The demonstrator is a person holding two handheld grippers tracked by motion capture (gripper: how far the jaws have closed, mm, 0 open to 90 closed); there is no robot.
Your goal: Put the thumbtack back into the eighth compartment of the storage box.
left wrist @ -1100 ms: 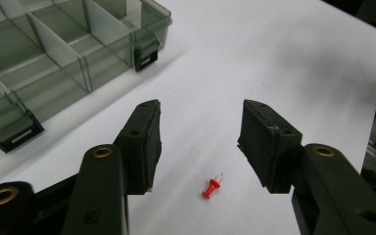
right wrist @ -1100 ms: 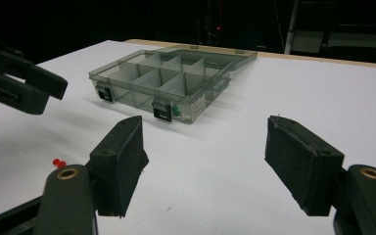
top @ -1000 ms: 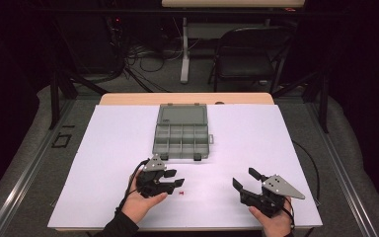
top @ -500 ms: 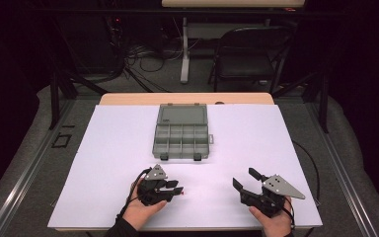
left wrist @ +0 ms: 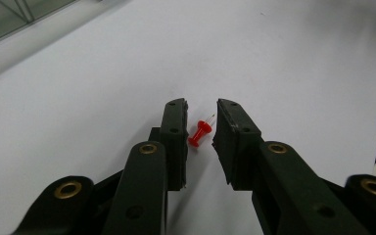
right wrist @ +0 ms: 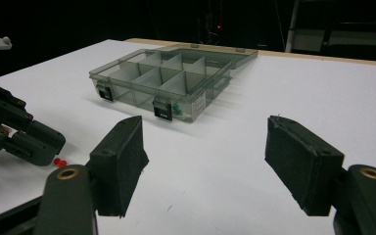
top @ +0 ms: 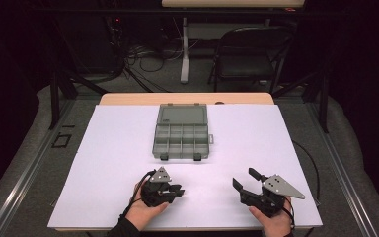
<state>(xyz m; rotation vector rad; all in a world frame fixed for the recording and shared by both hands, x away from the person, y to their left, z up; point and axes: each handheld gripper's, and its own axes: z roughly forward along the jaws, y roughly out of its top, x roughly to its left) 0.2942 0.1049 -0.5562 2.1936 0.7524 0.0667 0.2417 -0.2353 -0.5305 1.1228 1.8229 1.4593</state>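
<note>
Red pushpin (left wrist: pixel 199 134) lying on the white table sheet (top: pixel 113 148) between the pads of the left gripper (left wrist: pixel 200 134) — head toward the left-hand pad, metal point angled up toward the right-hand one. Jaws of that gripper just now closing, narrow gap left, pads not yet pressing on the pin; cannot tell whether the head already brushes the nearer pad. Seen from the right gripper view, same pin (right wrist: pixel 59 162) a small red speck just under the left gripper's tips.

Right gripper (right wrist: pixel 205 166) standing wide apart, nothing between the pads, held low near the front right part of the sheet, well apart from the left one.

Grey clear compartment box (top: pixel 181 131) farther back, lid laid open flat behind it, two dark latches on the front wall, small green item visible inside at one front corner. Broad bare sheet on every side of the box and between the two grippers — front edge of the sheet close behind both hands, right edge near the right gripper. No readable writing or brand on box or grippers.
</note>
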